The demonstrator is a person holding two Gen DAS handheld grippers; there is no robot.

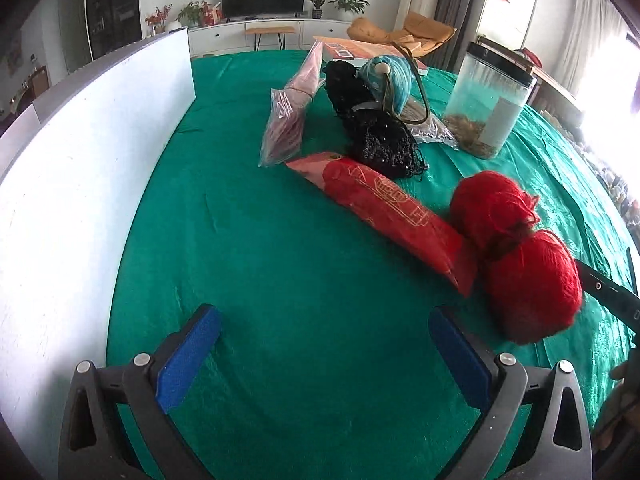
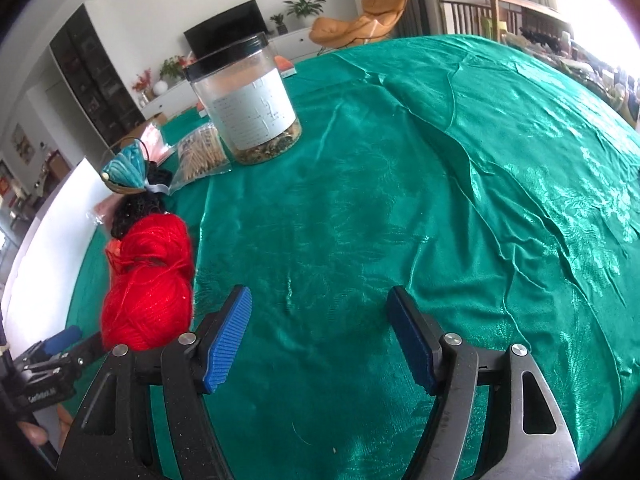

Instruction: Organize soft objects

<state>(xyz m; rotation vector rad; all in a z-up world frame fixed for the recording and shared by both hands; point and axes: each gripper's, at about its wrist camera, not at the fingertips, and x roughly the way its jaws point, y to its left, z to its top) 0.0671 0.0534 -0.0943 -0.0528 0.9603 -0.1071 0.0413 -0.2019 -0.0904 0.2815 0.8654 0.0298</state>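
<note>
The surface (image 1: 280, 260) is covered by a shiny green cloth with a woven pattern, creased into long folds on its right part. A white upright board (image 1: 100, 140) stands along its left edge. Lying on the cloth in the left wrist view: a clear bag of pinkish material (image 1: 288, 120) far centre; a black beaded net bundle (image 1: 376, 136) just right of it, with a blue yarn ball (image 1: 386, 76) at its far end; a red packet (image 1: 384, 212) nearer, touching the red yarn skeins (image 1: 516, 252) on the right. A clear jar with a black lid (image 1: 486, 108) stands far right, beside a clear bag of tan strands (image 2: 200, 154). An orange box (image 1: 360, 48) lies at the far edge.
</note>
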